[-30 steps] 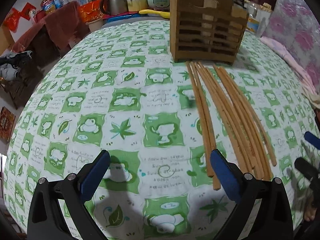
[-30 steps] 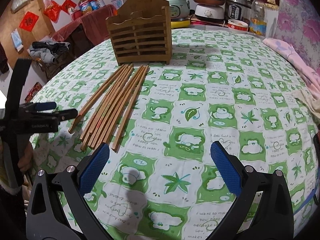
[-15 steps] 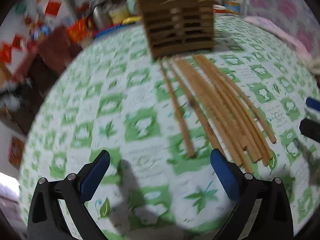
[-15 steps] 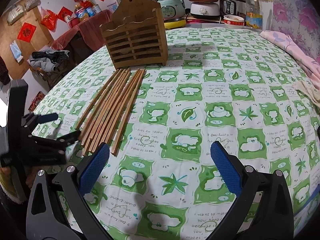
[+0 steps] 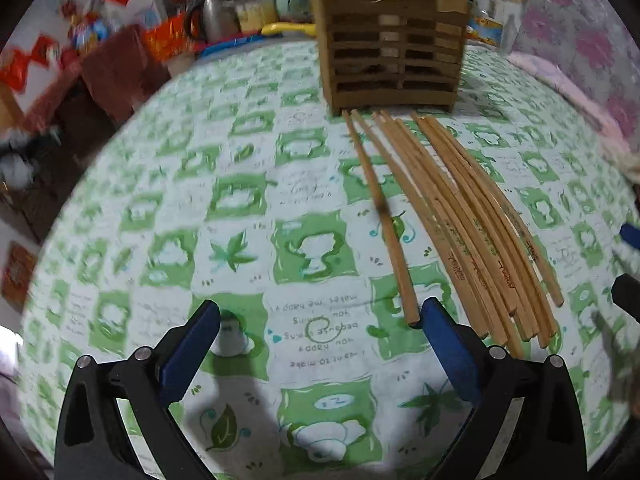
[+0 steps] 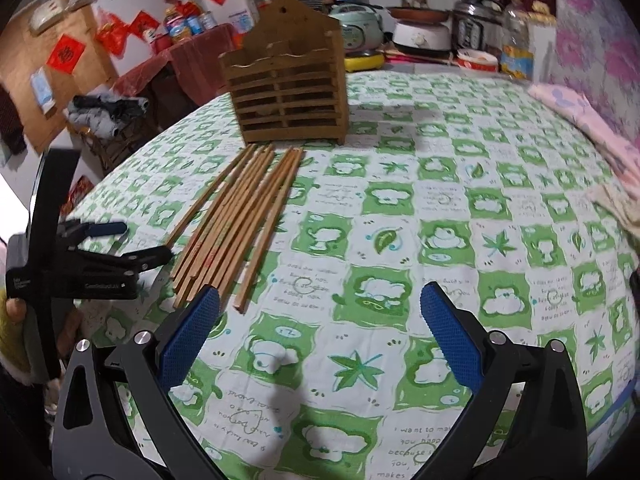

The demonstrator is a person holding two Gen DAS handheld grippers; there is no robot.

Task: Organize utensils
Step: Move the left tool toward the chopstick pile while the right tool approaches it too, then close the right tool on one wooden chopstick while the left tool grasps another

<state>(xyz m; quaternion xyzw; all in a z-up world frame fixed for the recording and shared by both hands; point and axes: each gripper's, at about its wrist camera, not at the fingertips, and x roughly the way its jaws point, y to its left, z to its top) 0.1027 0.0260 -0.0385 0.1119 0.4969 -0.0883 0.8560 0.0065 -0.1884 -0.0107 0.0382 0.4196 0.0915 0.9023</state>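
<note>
The left gripper point(image 5: 320, 316) is seen spread wide, nothing held, over the green-check tablecloth point(image 5: 240, 200) at bottom centre. The chopsticks point(image 5: 460, 216) are fanned from upper centre to lower right; the leftmost stick's near end lies just beside the right-hand pad, contact can't be told. The wooden holder point(image 5: 392, 36) stands upright at top centre, w/ the sticks' far ends at its base. The right gripper point(image 6: 320, 312) is likewise released, empty, w/ the sticks' near ends at its left pad in the right wrist view.

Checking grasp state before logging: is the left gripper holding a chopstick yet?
No, the left gripper is open over the tablecloth, with the chopsticks all lying flat beside its right finger.
</note>
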